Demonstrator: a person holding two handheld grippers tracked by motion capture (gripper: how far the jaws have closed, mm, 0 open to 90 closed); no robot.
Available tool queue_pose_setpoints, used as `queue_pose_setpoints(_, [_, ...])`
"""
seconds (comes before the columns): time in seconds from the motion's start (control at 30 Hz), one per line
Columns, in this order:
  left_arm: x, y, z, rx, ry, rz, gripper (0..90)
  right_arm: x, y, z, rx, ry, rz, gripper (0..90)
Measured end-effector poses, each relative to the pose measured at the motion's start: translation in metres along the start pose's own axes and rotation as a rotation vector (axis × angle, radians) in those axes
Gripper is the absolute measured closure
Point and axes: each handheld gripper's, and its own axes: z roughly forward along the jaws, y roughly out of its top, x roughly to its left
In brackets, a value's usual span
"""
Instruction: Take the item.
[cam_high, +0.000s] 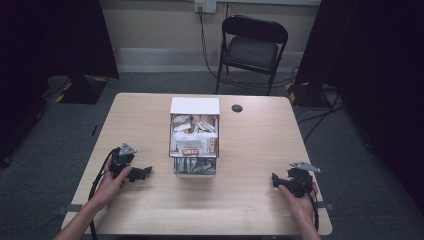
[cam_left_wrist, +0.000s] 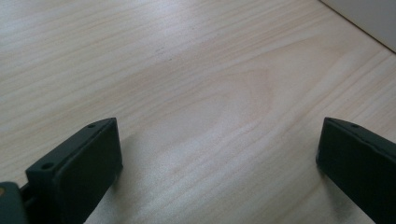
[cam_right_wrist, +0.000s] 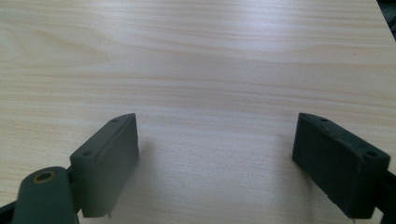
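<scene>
Nothing looks started yet: both grippers rest low on the table near its front edge, one toward each front corner, and neither holds anything. The left gripper sits by the front-left corner with its jaws pointing inward toward the box; in the left gripper view its jaws stand wide apart over bare wood, with a pale edge of the box showing at the top right corner of that view. The right gripper lies near the front-right corner, also aimed inward, and the right gripper view shows its jaws spread wide with plain tabletop between them. The box stands at the middle of the table, closer to the far edge than the front, white lid folded back on its far side and its top open. It is crowded with small packets, white and brown, and none lies outside on the table. A small dark disc sits near the far edge, just right of the box. Judging by this, the whole job remains: reaching in, gripping a packet and moving it are all still to come
</scene>
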Motion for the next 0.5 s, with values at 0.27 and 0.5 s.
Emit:
queue_pose_setpoints(0.27, [0.0000, 0.0000, 0.0000, 0.000, 0.001, 0.000, 0.0, 0.0009, 0.0021, -0.0021, 0.018, 0.029, 0.005, 15.0])
queue_pose_setpoints(0.5, [0.0000, 0.0000, 0.0000, 0.000, 0.001, 0.000, 0.0, 0.0007, 0.0076, -0.0095, -0.004, 0.061, 0.024, 18.2])
